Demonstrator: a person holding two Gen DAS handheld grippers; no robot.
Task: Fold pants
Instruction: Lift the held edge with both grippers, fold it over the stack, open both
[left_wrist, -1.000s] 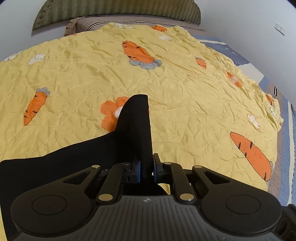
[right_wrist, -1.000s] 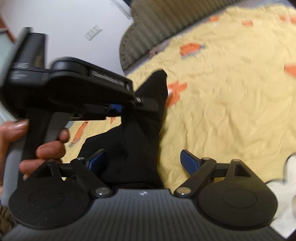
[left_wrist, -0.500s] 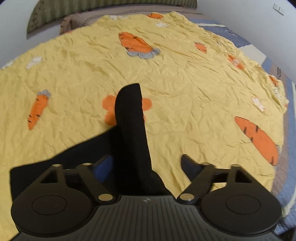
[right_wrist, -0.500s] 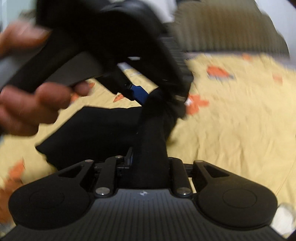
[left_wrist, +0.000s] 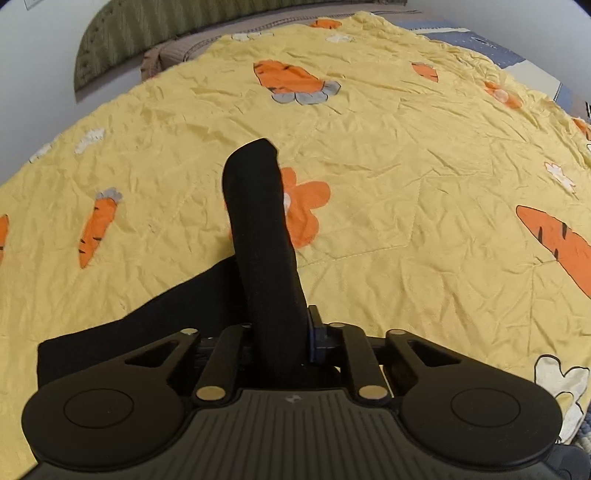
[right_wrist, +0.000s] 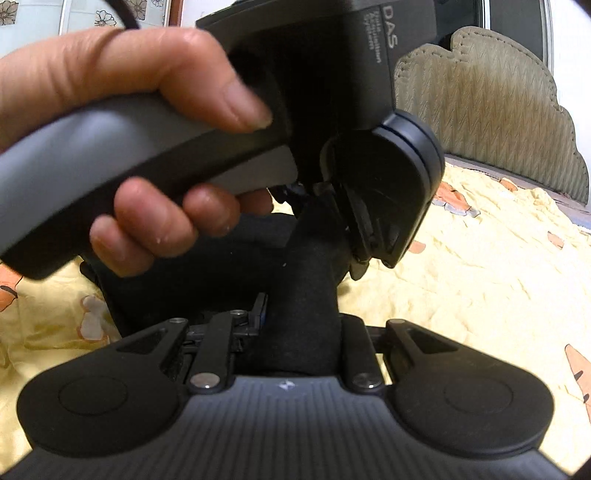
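Observation:
The black pants (left_wrist: 258, 236) lie on a yellow carrot-print bedspread (left_wrist: 406, 166). In the left wrist view my left gripper (left_wrist: 280, 332) is shut on a bunched ridge of the pants that rises away from it, while the rest spreads flat to the left (left_wrist: 129, 332). In the right wrist view my right gripper (right_wrist: 299, 317) is shut on the same black fabric (right_wrist: 306, 295). The left gripper's body (right_wrist: 369, 166) and the hand holding it (right_wrist: 129, 155) sit close above, clamped on the fabric just beyond my right fingers.
A green quilted headboard (right_wrist: 480, 103) stands at the bed's far end against a white wall. A blue patterned rug (left_wrist: 517, 55) lies past the bed's right edge. The bedspread stretches wide and wrinkled to the right of the pants.
My left gripper opened half a second ago and is shut on the pants again. My right gripper closed on the fabric and moved up close under the left gripper.

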